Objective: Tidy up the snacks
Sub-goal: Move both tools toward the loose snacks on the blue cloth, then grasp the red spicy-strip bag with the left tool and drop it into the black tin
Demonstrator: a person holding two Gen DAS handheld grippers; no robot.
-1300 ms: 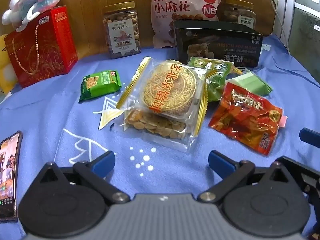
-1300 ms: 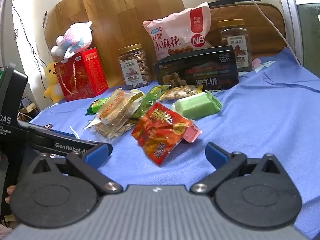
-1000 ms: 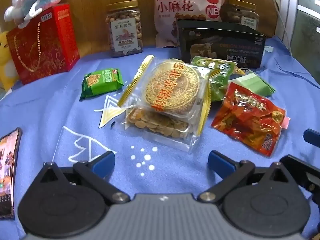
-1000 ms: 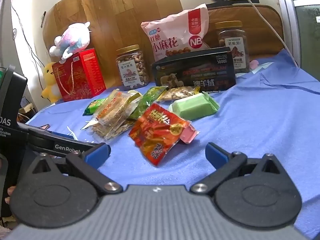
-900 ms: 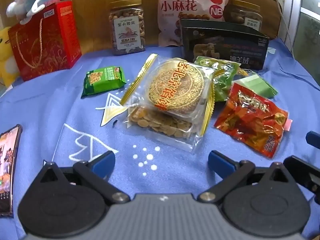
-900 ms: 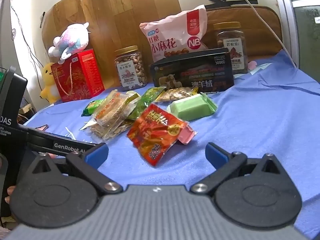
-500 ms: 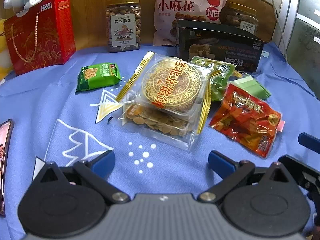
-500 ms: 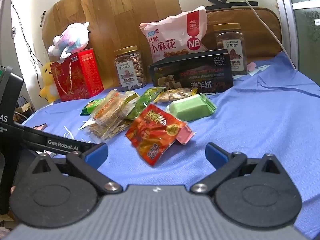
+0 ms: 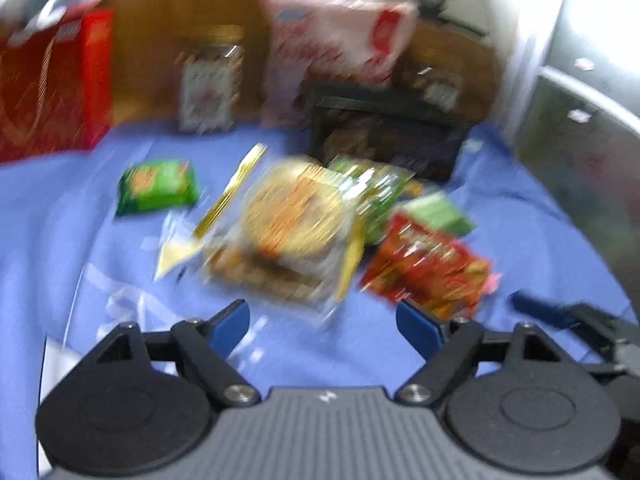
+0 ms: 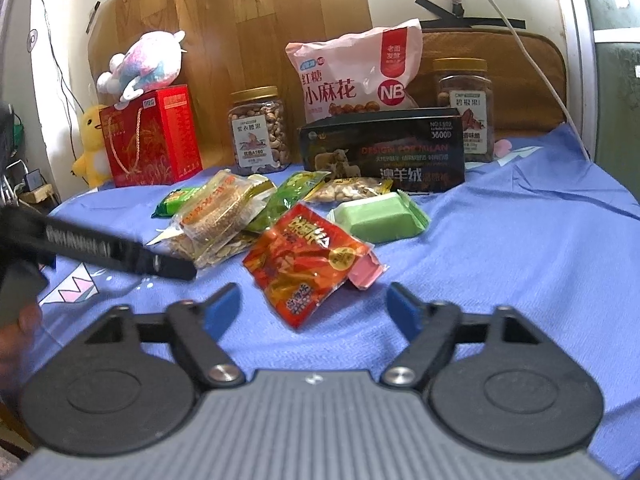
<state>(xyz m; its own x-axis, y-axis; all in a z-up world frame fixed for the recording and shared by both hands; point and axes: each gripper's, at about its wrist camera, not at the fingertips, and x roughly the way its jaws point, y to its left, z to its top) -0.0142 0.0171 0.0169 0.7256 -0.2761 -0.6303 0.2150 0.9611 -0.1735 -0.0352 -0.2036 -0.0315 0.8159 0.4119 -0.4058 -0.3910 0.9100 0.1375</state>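
Observation:
Loose snacks lie on a blue cloth (image 10: 520, 248). A red snack packet (image 10: 304, 256) lies just ahead of my open, empty right gripper (image 10: 314, 304); it also shows in the blurred left wrist view (image 9: 432, 272). A round golden pastry pack (image 9: 296, 216) on a clear bag of nuts sits ahead of my open, empty left gripper (image 9: 322, 322). A small green biscuit pack (image 9: 158, 186) lies far left. A pale green block (image 10: 378, 216) and a green packet (image 10: 292, 196) lie behind the red packet.
At the back stand a red gift box (image 10: 154, 136), two nut jars (image 10: 260, 130) (image 10: 464, 100), a large pink snack bag (image 10: 356, 72) and a black box (image 10: 384, 150). Plush toys sit at the far left. The left gripper's arm (image 10: 104, 250) crosses the right wrist view.
The left gripper has moved, blurring its view, and its arm now reaches further across the right wrist view. Both grippers' fingers have narrowed slightly. The snacks have not moved.

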